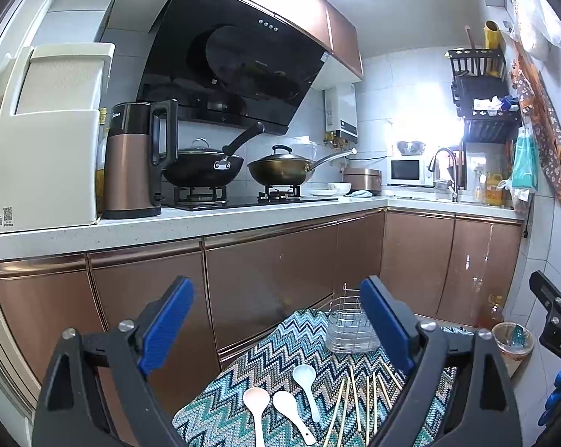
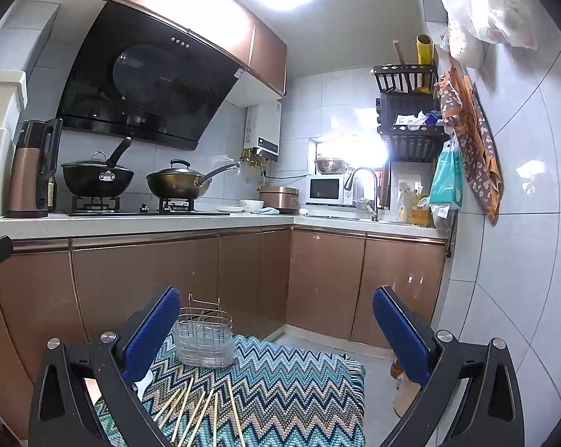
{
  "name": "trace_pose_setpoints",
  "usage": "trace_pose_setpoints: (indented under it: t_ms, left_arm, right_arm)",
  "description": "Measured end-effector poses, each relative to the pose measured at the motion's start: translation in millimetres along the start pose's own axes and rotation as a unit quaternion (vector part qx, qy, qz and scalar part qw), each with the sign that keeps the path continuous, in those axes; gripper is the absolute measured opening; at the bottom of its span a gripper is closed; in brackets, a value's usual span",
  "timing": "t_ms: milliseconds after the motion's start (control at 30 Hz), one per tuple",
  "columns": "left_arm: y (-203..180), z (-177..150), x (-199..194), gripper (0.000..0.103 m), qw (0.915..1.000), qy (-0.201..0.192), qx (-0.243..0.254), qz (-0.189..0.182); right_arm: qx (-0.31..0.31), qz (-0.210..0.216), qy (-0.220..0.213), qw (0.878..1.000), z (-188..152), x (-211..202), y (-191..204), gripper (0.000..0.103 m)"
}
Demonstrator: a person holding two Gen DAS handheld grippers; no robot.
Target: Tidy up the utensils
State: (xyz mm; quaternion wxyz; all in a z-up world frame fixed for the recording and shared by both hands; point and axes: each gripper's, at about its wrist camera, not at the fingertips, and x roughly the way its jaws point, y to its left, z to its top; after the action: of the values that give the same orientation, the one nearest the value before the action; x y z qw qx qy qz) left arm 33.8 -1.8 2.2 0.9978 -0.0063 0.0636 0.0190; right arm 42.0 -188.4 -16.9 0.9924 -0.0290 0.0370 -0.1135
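Three white spoons (image 1: 284, 402) lie side by side on a zigzag-patterned cloth (image 1: 243, 383), with several wooden chopsticks (image 1: 358, 402) spread to their right. A wire-and-clear-plastic utensil holder (image 1: 349, 329) stands upright at the cloth's far end. My left gripper (image 1: 276, 320) hovers above the spoons, open wide, nothing between its blue pads. In the right wrist view the holder (image 2: 203, 339) stands just right of the left pad, and the chopsticks (image 2: 198, 413) fan out below. My right gripper (image 2: 276, 331) is open and empty above the cloth (image 2: 280, 383).
Copper-fronted cabinets (image 1: 273, 279) run behind the cloth under a white counter (image 1: 191, 219) with a kettle (image 1: 135, 160), two woks and a sink. A bottle (image 1: 494, 311) and a round container (image 1: 511, 339) stand on the floor at the right by the tiled wall.
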Motion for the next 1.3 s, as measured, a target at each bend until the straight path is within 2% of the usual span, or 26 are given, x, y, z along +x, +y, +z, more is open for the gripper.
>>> trace_pose_setpoints:
  t_ms: [500, 700, 867, 1133, 1200, 1233, 1300]
  left_arm:
    - [-2, -4, 26, 0.092, 0.9997, 0.023, -0.003, -0.004]
    - [-1, -12, 46, 0.092, 0.9984, 0.053, -0.009, -0.016]
    - [6, -23, 74, 0.092, 0.9952, 0.094, -0.015, -0.023]
    - [25, -54, 132, 0.091, 0.9826, 0.175, -0.049, -0.037]
    - [25, -63, 145, 0.091, 0.9763, 0.200, -0.059, -0.057]
    - [24, -70, 155, 0.091, 0.9699, 0.221, -0.066, -0.077]
    - [19, -80, 170, 0.090, 0.9601, 0.250, -0.069, -0.105]
  right_arm:
    - [-0.002, 0.025, 0.022, 0.999, -7, 22, -3, 0.103]
    - [-0.006, 0.036, 0.042, 0.998, -14, 39, -3, 0.103]
    - [-0.005, 0.047, 0.082, 0.996, -25, 65, -7, 0.103]
    - [-0.005, 0.065, 0.148, 0.987, -51, 115, -9, 0.102]
    - [0.000, 0.083, 0.175, 0.981, -60, 130, -8, 0.095]
    - [0.001, 0.090, 0.187, 0.978, -65, 136, -7, 0.093]
    - [0.004, 0.114, 0.220, 0.969, -76, 153, -4, 0.081]
